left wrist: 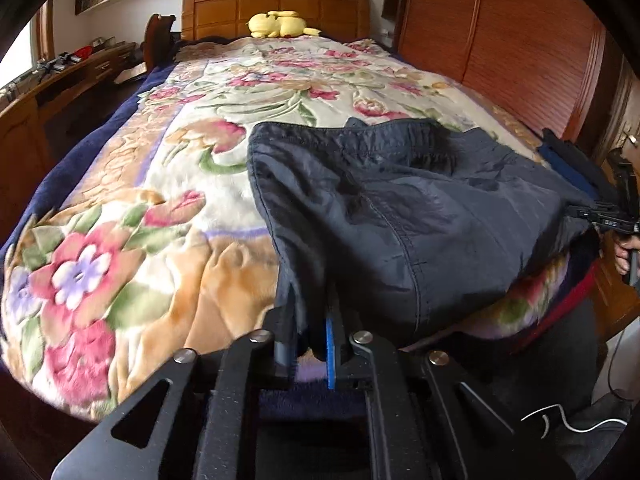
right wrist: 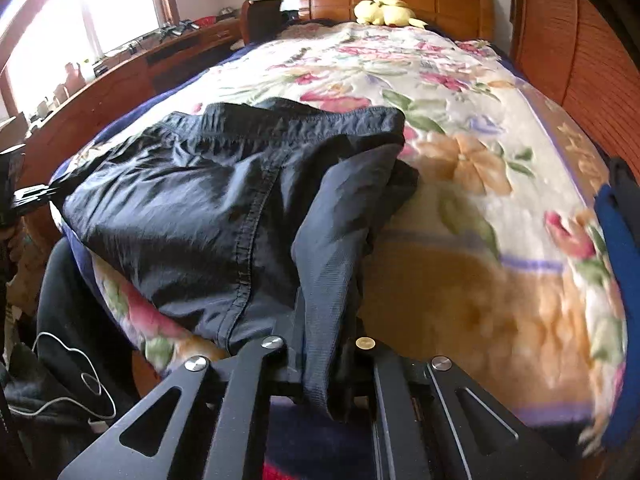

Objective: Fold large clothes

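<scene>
A dark navy garment with an elastic waistband [left wrist: 400, 200] lies at the foot end of the floral bed cover, stretched between my two grippers. My left gripper [left wrist: 310, 332] is shut on its near left corner. It shows in the right wrist view [right wrist: 192, 208] too. My right gripper [right wrist: 324, 344] is shut on the garment's right corner, which hangs through the jaws. The right gripper also shows at the far right of the left wrist view [left wrist: 600, 216], and the left gripper at the far left of the right wrist view [right wrist: 30, 196].
The bed has a floral blanket [left wrist: 168, 184] and a wooden headboard [left wrist: 276, 8] with a yellow plush toy [left wrist: 280, 24]. A wooden wardrobe [left wrist: 500, 48] stands on the right, a wooden desk [right wrist: 120, 76] on the left. A blue item [right wrist: 618, 272] lies at the right bed edge.
</scene>
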`<state>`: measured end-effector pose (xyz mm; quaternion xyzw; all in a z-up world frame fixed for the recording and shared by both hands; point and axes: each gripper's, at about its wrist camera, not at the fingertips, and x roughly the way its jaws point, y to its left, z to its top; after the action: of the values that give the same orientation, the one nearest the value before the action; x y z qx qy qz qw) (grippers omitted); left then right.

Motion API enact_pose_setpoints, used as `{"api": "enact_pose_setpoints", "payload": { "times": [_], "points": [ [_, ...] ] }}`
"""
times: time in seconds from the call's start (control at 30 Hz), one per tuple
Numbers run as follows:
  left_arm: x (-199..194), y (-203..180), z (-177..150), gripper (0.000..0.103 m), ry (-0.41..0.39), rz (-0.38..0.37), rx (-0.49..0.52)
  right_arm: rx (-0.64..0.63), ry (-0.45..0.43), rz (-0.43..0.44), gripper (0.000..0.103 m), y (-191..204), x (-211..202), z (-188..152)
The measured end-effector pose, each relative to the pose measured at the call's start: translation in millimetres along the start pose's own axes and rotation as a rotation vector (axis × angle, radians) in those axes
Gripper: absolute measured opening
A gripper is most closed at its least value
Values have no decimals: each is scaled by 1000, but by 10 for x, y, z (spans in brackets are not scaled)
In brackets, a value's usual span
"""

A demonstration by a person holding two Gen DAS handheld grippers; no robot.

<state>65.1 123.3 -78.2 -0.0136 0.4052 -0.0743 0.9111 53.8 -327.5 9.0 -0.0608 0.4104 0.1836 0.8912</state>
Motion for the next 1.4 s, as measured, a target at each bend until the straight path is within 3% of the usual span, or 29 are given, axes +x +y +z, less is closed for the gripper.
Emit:
{"api": "enact_pose_setpoints", "payload": {
  "times": [0.07,0.23,0.33,0.4,0.57,0.7,0.93,1.13,1.37,1.4],
  "points": [
    [1,0,31,16,-4,3,5,-4,9,-25,12,-8,11,19],
    [-90,13,179,33,-51,17,5,-4,-12,-104,50,25,-1,287],
    [-134,-52,265,34,-81,6,20,6,-67,-138,62,10,-116,435],
    [-111,-105,343,34,-96,-12,32,-1,-88,-147,66,-15,-94,584],
    [110,-312,542,46,-89,-78,64,7,-79,-123,67,-67,284,933],
    [389,-514,696,49,-64,-98,98,25,-28,-128,67,-177,790,1225],
    [770,-667,847,51,-9,-66,127,72,51,-110,67,-439,1495,1563],
    [854,-558,911,52,-26,-73,76,70,66,-76,67,-528,1805,1749],
    [881,-549,972,62,-53,-115,65,40,48,-48,66,-544,1958,1845],
    [884,-553,978,62,-50,-128,65,34,38,-42,57,-542,1966,1855]
  ]
}}
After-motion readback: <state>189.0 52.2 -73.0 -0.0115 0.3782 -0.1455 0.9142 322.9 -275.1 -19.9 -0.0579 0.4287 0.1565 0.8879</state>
